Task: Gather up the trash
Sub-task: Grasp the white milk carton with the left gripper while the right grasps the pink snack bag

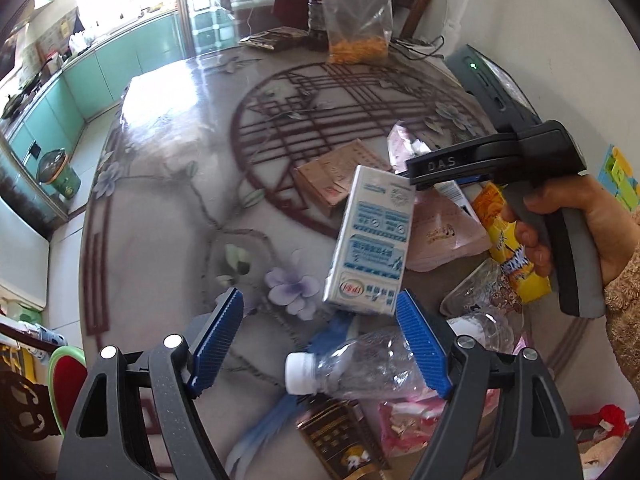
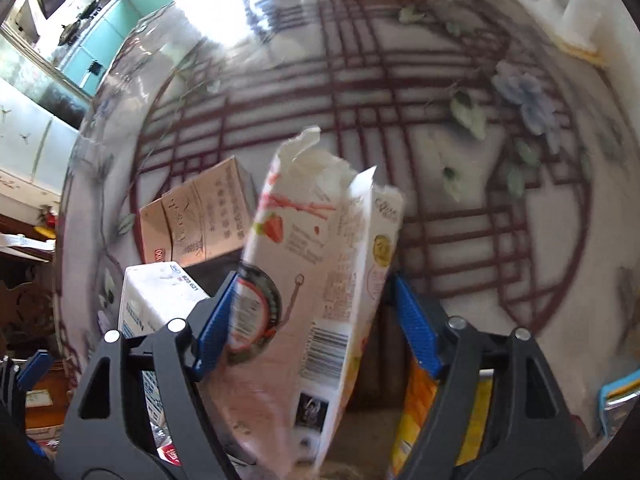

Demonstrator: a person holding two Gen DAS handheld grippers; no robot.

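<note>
At worktop's six o'clock, both claws apart: left claw (image 1: 320, 336) by light, stiff carton (image 1: 370, 240); grip flat sides.

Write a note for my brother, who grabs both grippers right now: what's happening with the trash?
Left gripper: open, empty, over the clear bottle and the blue-white milk carton.
Right gripper: open, with the torn strawberry carton loose between its jaws.
Done: cartons, bottle and pink bag are heaped at the near edge of the table.
Left: the brown box lies at the heap's far side; no bin is in view.
</note>
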